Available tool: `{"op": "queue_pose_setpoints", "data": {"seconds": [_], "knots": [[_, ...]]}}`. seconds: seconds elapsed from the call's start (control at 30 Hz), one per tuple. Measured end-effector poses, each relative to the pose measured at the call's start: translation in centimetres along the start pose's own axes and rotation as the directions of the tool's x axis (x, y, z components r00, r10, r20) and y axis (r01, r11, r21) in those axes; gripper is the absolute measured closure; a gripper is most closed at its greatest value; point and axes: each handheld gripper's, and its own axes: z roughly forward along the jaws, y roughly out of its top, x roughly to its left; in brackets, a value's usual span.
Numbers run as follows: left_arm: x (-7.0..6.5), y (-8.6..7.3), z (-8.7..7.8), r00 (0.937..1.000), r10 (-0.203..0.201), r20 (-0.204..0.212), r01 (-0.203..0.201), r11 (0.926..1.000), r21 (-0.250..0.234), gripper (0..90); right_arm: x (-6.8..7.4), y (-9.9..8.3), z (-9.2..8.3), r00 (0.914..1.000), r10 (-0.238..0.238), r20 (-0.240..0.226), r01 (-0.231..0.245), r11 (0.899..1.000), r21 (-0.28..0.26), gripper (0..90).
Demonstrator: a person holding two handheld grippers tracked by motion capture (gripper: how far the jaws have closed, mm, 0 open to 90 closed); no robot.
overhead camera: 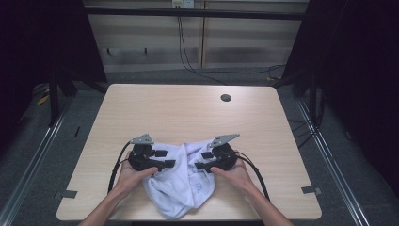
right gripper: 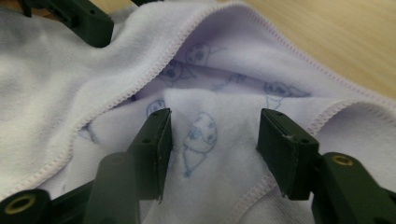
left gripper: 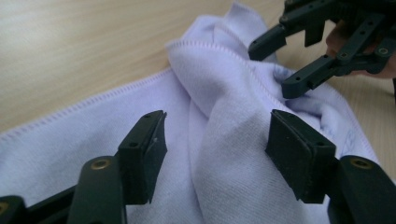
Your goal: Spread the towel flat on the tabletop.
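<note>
my forearms come in at the bottom of the high view, one hand on each gripper, at the near edge of the table (overhead camera: 188,108). the table is pale wood, with a dark round hole (overhead camera: 226,98) near its far right side and tape marks at both near corners. beyond it i see a grey floor, cables and a light panelled wall.

the cloth (overhead camera: 181,181) lies crumpled on the near middle of the table, between my two hands, with one fold hanging towards the near edge. it is white to pale lilac, with a stitched hem and faint blue printed figures (right gripper: 198,135) on its inner face.

the left gripper (overhead camera: 162,159) sits at the cloth's left side, pointing right. in the left gripper view (left gripper: 215,154) its jaws stand wide, a raised ridge of cloth running between them with neither pad pressing on it.

the right gripper (overhead camera: 202,160) sits at the cloth's right side, pointing left, facing the other one. in the right gripper view (right gripper: 212,149) its jaws stand wide above a printed fold, pads clear of the fabric. from the left gripper view (left gripper: 289,60) its lower tip looks to rest against a cloth fold.
</note>
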Motion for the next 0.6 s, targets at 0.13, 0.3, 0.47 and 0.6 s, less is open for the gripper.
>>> {"op": "queue_pose_setpoints", "data": {"seconds": [0.13,0.3,0.47,0.6], "knots": [[0.2,-0.6,0.9,0.9991,0.023,0.037,-0.025,0.9978,0.061,55.8,0.2,-0.7,0.6,0.9999,-0.001,0.017,0.001,1.000,0.012,50.2],[-0.4,-0.6,0.5,0.9966,0.045,0.069,-0.049,0.9975,0.051,81.2,0.3,-0.7,0.4,0.9979,-0.007,0.064,0.005,1.000,0.031,78.6],[-0.1,0.0,-1.5,0.9983,0.005,0.058,-0.001,0.9970,-0.078,83.8,-0.3,-0.6,-0.8,0.9984,0.017,0.053,-0.017,1.000,0.014,84.6],[0.5,0.2,-3.7,0.9989,-0.029,0.038,0.035,0.9865,-0.160,84.0,-1.8,-0.5,-3.4,0.9944,0.053,0.092,-0.050,0.998,-0.036,85.3]]}}
